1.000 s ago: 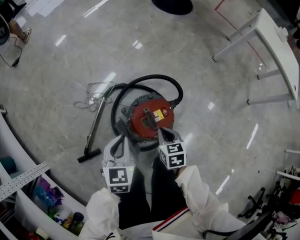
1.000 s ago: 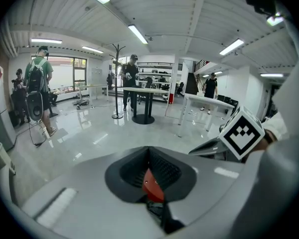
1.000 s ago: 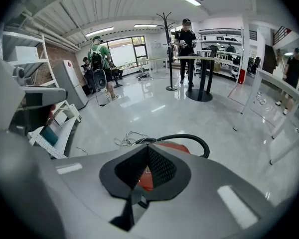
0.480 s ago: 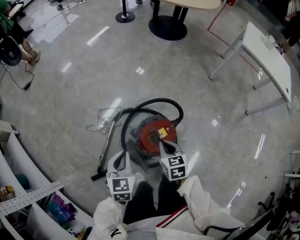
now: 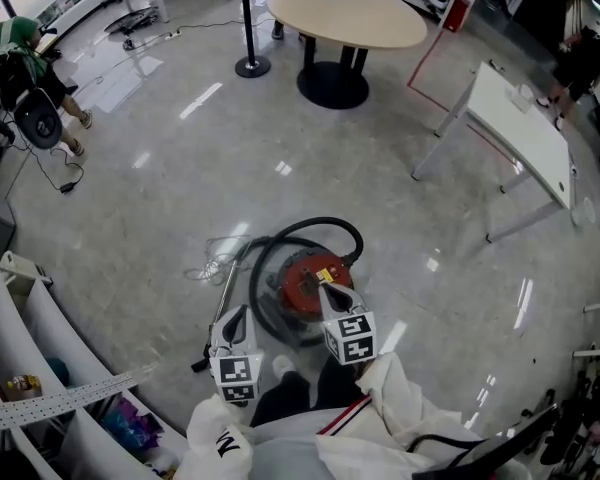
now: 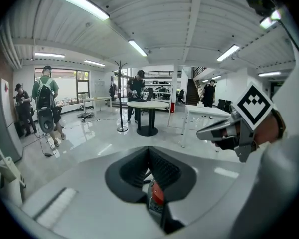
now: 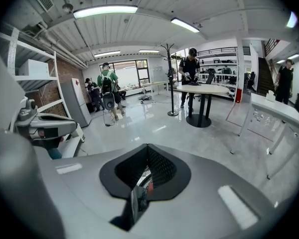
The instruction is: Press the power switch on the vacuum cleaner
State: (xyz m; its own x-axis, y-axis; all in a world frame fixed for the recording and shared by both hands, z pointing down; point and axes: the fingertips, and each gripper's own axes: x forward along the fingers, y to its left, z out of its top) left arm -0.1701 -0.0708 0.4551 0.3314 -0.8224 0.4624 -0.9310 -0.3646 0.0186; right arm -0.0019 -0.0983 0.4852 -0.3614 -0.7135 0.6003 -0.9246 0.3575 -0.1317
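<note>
While the person stood over the vacuum cleaner, both hand-held tools were closed. The left gripper had its jaws pressed together at the tips with nothing between them. The right gripper was closed the same way and held nothing. From the head view the right gripper's tip lay over the near edge of the vacuum's red lid, though contact could not be judged from above. The left gripper hung to the left of the machine, just beside the wand lying on the floor. The vacuum was a round canister with a red top, a dark grey base and a small yellow label. It sat on the floor right in front of the person's feet. A black hose looped round its far side, and a thin pale cable lay tangled to its left. The power switch was too small to make out, and the right gripper covered part of the lid. In each gripper view only a sliver of red showed through the dark hollow below the closed pads.
</note>
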